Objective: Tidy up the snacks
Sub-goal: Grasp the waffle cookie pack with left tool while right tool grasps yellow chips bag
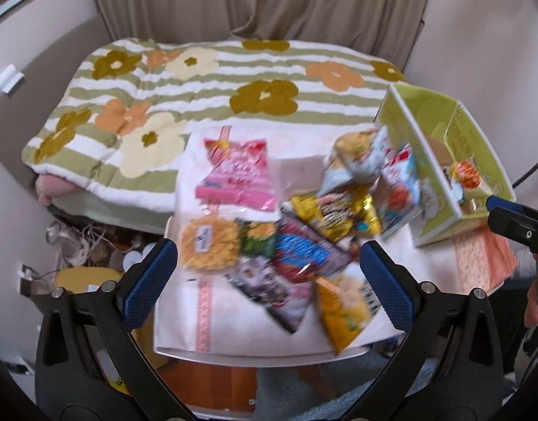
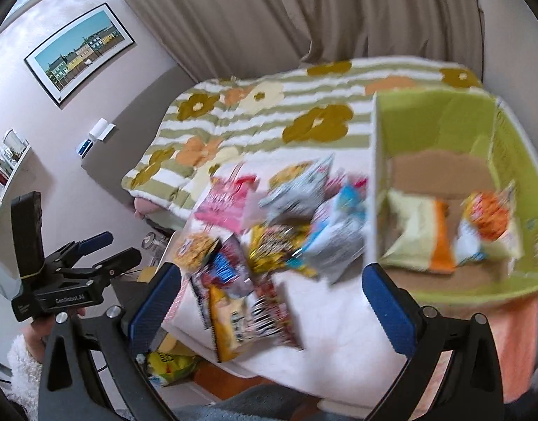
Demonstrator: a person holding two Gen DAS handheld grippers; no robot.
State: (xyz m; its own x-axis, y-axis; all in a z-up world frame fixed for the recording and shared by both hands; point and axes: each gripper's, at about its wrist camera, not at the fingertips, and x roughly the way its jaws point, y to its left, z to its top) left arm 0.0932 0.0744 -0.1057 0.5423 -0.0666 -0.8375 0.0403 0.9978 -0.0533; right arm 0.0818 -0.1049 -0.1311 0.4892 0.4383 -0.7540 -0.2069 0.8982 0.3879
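Several snack bags lie in a loose pile on a white cloth: a pink bag (image 1: 235,175), a round yellow noodle pack (image 1: 209,244), a red-and-blue bag (image 1: 304,252), a gold bag (image 1: 339,214) and a yellow bag (image 1: 342,310). A green cardboard box (image 1: 441,147) stands at the right; in the right wrist view it (image 2: 514,273) holds a cream-and-orange bag (image 2: 419,235) and an orange-printed bag (image 2: 490,221). My left gripper (image 1: 269,280) is open and empty above the pile. My right gripper (image 2: 272,301) is open and empty, between pile and box.
The cloth covers a small white table (image 1: 262,354). Behind it is a bed with a flowered green-striped quilt (image 1: 199,80) and beige curtains (image 1: 251,0). A yellow bag (image 2: 170,365) lies on the floor below the table. Cables and clutter (image 1: 79,242) sit at the left.
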